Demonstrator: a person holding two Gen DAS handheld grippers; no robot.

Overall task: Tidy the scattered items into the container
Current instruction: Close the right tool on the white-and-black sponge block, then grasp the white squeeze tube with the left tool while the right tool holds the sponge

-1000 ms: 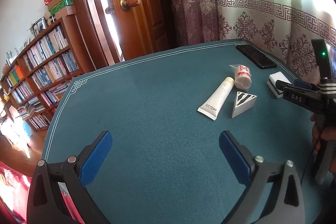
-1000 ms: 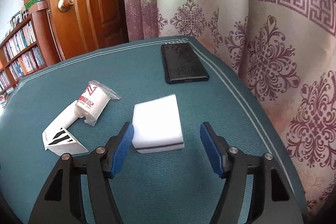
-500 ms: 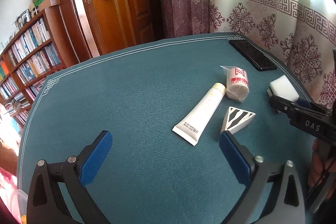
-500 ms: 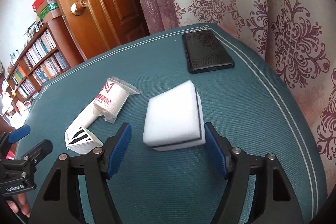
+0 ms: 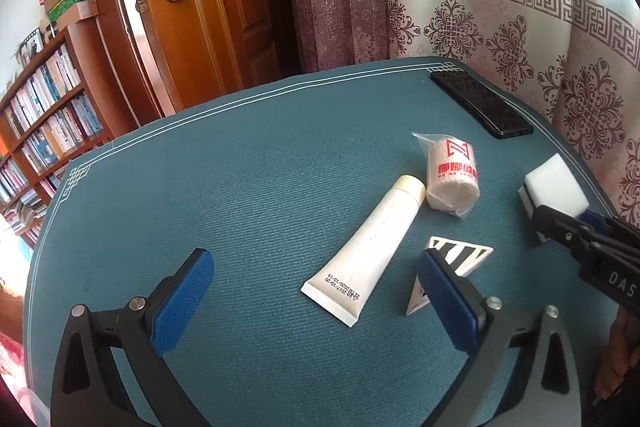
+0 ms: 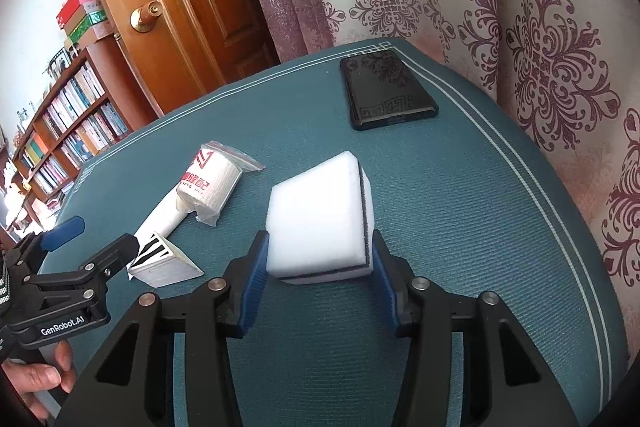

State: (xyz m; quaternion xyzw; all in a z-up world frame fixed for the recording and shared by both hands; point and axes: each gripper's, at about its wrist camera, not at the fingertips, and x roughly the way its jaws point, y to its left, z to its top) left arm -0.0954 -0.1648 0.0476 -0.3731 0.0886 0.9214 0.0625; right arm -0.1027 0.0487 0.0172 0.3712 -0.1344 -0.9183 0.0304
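Observation:
My right gripper [image 6: 318, 257] is shut on the white sponge [image 6: 320, 215], its blue pads pressed against both sides; the sponge [image 5: 554, 189] also shows at the right in the left wrist view. My left gripper [image 5: 316, 287] is open above the teal table, with the white tube [image 5: 372, 243] lying between and just ahead of its fingers. A striped triangular box [image 5: 460, 259] sits by the right finger. A bagged white roll [image 5: 452, 175] lies at the tube's cap. No container is in view.
A black phone [image 6: 386, 89] lies at the table's far right corner near the curtain. A wooden door and a bookshelf [image 5: 44, 131] stand beyond the far edge. A hand [image 6: 36, 379] holds the left gripper's handle.
My right gripper has closed from open around the sponge to gripping it. My left gripper has moved in towards the tube and the triangular box.

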